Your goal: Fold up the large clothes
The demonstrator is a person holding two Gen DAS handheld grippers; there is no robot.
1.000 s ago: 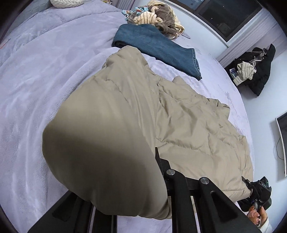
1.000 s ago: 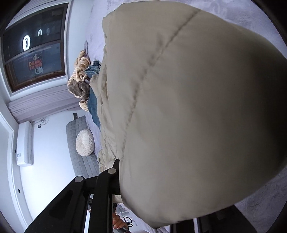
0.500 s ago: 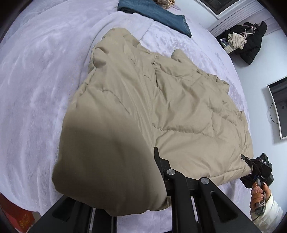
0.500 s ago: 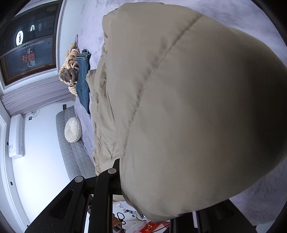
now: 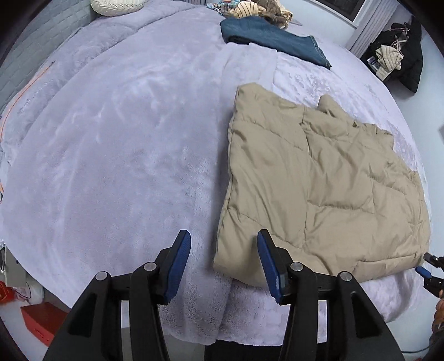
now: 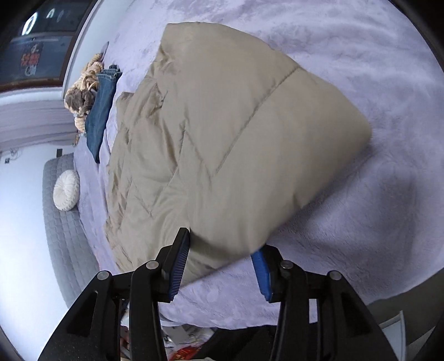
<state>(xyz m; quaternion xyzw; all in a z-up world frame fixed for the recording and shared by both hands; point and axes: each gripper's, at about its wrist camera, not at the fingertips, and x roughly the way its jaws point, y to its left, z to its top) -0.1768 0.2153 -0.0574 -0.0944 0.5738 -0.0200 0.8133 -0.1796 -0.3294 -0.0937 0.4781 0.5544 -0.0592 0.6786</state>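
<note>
The left tool (image 5: 223,266) hangs over the near edge of the bed (image 5: 116,155), angled steeply down, its 2 blue pads (image 5: 180,263) apart with nothing between them; the jaws have just been opening. The tan quilted jacket (image 5: 319,188) lies just ahead and to the right of this tool, its near left corner beside the right pad without being pinched. My guess is the corner was let go here so the folded layer would settle flat near the bed's edge, within easy reach.

The right tool (image 6: 222,266) points down at the opposite near corner of the jacket (image 6: 222,138). Its jaws have also just been opening. The puffy corner bulges up in front of them and seems to sit between the pads, hiding part of the right one, but the fabric looks slack, so I judge it released.

From both tools the jacket stretches away across the lilac bed as a thick rectangle, 1 layer doubled over another. It looks like 1 fold is done, and a further fold to make it more compact probably remains.

Beyond the jacket, well clear of it, a pair of jeans (image 5: 277,41) lies flat, with a heap of knitwear (image 5: 263,11) past that and a round white cushion (image 6: 66,190) by the grey headboard. They seem parked out of the working area.
</note>
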